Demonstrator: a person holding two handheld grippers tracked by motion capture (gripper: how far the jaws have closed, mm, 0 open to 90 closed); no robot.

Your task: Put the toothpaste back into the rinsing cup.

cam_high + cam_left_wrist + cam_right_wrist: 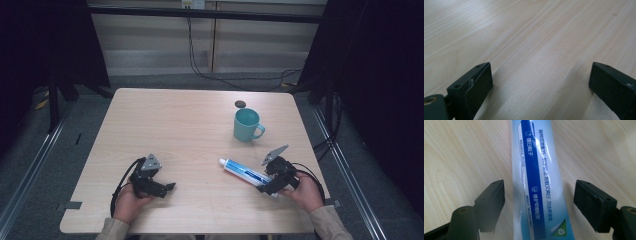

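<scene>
Two jaws of the right hand-held gripper (pixel 539 202) stand apart on either side of the toothpaste tube (pixel 537 182), neither pad touching it. White with a blue band, the tube lies flat near the tabletop's (pixel 190 130) right front corner, cap toward the centre; its crimped end is cut off. Near the front left corner, the left hand-held gripper (pixel 541 82) gapes wide over bare wood.

The left tool (pixel 541 82) rises from the bottom edge with its two black jaws set wide apart, nothing between them. Beneath lies the pale wood-grain worktop (pixel 529 37), its grain running diagonally, with soft shadows beside each jaw.
</scene>
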